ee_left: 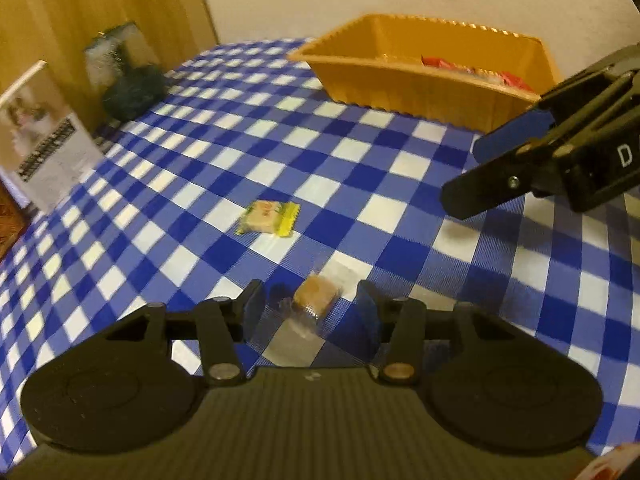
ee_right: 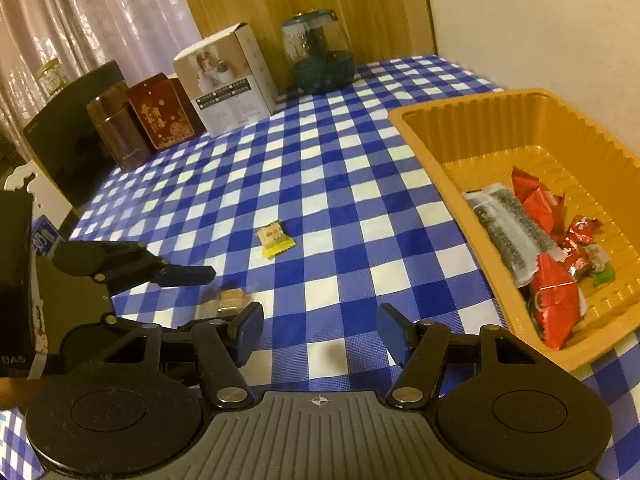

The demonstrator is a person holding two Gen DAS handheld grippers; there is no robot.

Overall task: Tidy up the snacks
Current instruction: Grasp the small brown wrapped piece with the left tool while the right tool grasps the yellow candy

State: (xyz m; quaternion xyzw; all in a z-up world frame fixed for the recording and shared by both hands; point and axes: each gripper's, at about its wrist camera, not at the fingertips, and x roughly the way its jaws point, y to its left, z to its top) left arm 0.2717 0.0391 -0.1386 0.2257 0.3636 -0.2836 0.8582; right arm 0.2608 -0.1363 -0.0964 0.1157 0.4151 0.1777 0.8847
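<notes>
A small brown snack in clear wrap (ee_left: pixel 313 300) lies on the checked tablecloth between the open fingers of my left gripper (ee_left: pixel 311 307), not gripped. It also shows in the right wrist view (ee_right: pixel 230 300), beside the left gripper's fingers (ee_right: pixel 188 275). A yellow-wrapped snack (ee_left: pixel 269 218) (ee_right: pixel 275 240) lies further out on the cloth. The orange tray (ee_left: pixel 400 80) (ee_right: pixel 452 152) holds red packets (ee_right: pixel 554 304) and a dark bar (ee_right: pixel 508 232). My right gripper (ee_right: pixel 318 332) is open and empty, left of the tray; it shows in the left wrist view (ee_left: pixel 472 172).
A white box (ee_right: pixel 228 88), a dark green glass jar (ee_right: pixel 320 56), two brown tins (ee_right: pixel 140 128) and a black object (ee_right: pixel 72 136) stand along the far left edge of the table. The blue-and-white cloth (ee_right: pixel 340 184) covers the table.
</notes>
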